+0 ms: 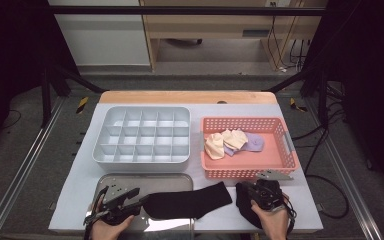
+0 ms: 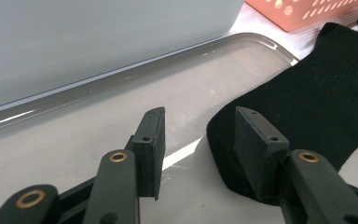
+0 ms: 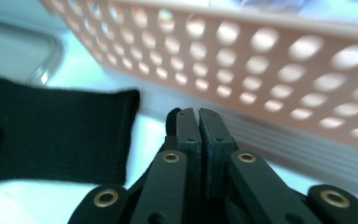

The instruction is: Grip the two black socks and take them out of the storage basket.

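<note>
A black sock point(image 1: 187, 202) is lying flat across the front of the worktop point(image 1: 80, 175), its toe end resting on a shiny metal tray point(image 1: 145, 179) and its cuff reaching toward the right, just short of a second black sock point(image 1: 245, 205) that is bunched under the right hand. The left tongs point(image 1: 139, 199) are sitting low over the tray with their jaws standing apart; in the left gripper view the toe of the flat sock point(image 2: 307, 116) is lying beside and partly under the right-hand pad point(image 2: 249, 144), while the other pad is hanging over bare tray point(image 2: 74, 140), so nothing is being gripped. The right tongs point(image 3: 198, 122) are showing their jaws pressed together, and whether any cloth of the bunched sock is pinched between them I cannot tell. Just beyond them is standing the perforated wall of a pink plastic basket point(image 3: 261, 56), which in the high view is holding a few pale rolled socks point(image 1: 230, 142). A grey divided organizer box point(image 1: 142, 160) is standing behind the tray, touching or almost touching its back rim.
</note>
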`<state>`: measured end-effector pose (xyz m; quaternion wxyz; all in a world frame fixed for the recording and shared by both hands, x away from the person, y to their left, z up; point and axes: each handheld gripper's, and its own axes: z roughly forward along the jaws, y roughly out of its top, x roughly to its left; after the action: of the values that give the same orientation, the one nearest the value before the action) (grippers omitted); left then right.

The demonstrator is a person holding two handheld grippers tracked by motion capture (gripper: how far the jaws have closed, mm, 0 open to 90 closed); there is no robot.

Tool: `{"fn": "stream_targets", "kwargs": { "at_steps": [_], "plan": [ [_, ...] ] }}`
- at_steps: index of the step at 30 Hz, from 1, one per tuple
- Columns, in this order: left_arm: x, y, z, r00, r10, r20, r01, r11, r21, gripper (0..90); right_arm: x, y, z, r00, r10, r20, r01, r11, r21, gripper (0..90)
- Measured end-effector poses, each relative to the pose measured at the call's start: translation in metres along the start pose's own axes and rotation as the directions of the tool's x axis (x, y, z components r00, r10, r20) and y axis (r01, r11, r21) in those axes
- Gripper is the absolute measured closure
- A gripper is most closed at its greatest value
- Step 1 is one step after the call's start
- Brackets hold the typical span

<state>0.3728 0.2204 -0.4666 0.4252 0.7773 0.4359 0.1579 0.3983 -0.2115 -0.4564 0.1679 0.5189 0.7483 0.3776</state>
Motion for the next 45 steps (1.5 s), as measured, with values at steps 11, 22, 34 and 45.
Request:
{"fn": "stream_targets", "kwargs": {
  "at_steps": [11, 22, 34, 45],
  "plan": [
    [0.001, 0.0, -0.001, 1.0, -0.005, 0.001, 0.005, 1.0, -0.006, 53.0, 0.004, 0.011, -0.024, 0.9997, -0.019, 0.013, 0.021, 0.993, -0.114, 88.2],
    [0.001, 0.0, 0.0, 1.0, -0.008, 0.002, 0.008, 0.9999, -0.009, 52.9, 0.005, 0.014, -0.039, 0.9999, 0.002, 0.012, 0.0, 0.983, -0.185, 88.4],
    [0.001, 0.0, -0.001, 1.0, -0.006, 0.0, 0.006, 0.9999, -0.01, 52.7, 0.061, 0.001, 0.011, 0.9723, -0.094, -0.214, 0.096, 0.995, -0.001, 88.0],
    [0.002, 0.001, -0.002, 0.9999, -0.011, 0.0, 0.011, 0.9998, -0.015, 52.4, 0.042, 0.008, -0.005, 0.974, -0.062, -0.218, 0.048, 0.996, -0.069, 77.2]
  ]
}}
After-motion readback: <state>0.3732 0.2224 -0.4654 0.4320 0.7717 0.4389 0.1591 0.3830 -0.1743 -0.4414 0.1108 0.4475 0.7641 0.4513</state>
